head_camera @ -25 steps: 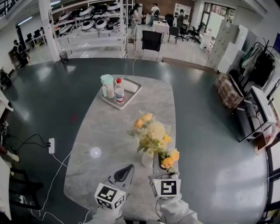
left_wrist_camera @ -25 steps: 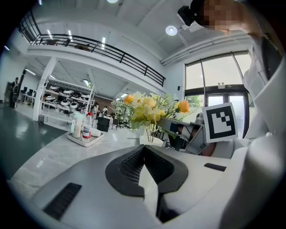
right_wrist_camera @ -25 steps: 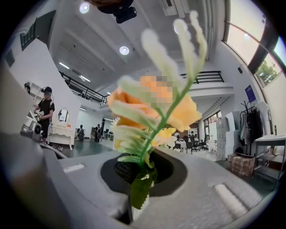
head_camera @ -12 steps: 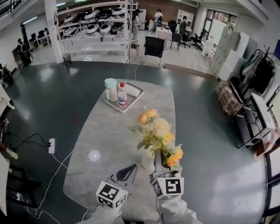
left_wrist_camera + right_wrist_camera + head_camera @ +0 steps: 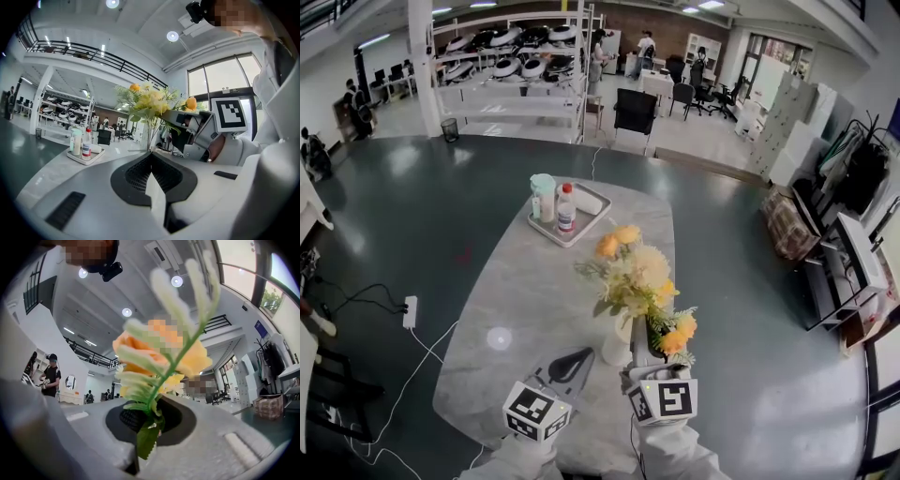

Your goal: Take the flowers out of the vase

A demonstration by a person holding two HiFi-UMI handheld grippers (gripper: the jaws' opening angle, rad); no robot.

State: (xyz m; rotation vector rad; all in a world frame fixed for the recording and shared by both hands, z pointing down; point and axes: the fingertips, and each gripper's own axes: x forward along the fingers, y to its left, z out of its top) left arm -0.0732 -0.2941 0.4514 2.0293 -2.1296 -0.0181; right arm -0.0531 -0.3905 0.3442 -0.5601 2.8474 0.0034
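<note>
Desk (image 5: 516, 291) w/ pale marble top fills the ctr of the head view, and we hold both claws over its near end. Our right claw (image 5: 147, 423) is pinched tight on the green stem of one orange flower (image 5: 161, 350). Its own view shows the jaws closed on the stem and a leaf (image 5: 146, 439), w/ a pale fern sprig (image 5: 187, 310) rising in front of the bloom. In the head view that bloom sits just right of the vase (image 5: 619, 345), low beside the rest of the bouquet (image 5: 630, 272). We can't tell whether the stem's lower end is clear of the vase mouth, as the claw hides it.

Vase stands upright on the desk, btwn the two claws and a bit beyond them. The bouquet in it is yellow, cream and orange w/ green leaves.

Our left claw (image 5: 151, 161) has its jaws together w/ nothing btwn them. It hovers near the vase on its left, pointing roughly level toward the stems. In the left gripper view the right claw shows at the right, up at bloom height.

Further back on the desk, well apart from the vase, sits a tray (image 5: 589, 221) w/ a red-capped bottle (image 5: 566, 208), a green-lidded container (image 5: 543, 196) and a white item (image 5: 586, 201) lying flat. On the dark floor (image 5: 394, 216) at the left lies a white power strip (image 5: 410, 311) w/ its cable.
</note>
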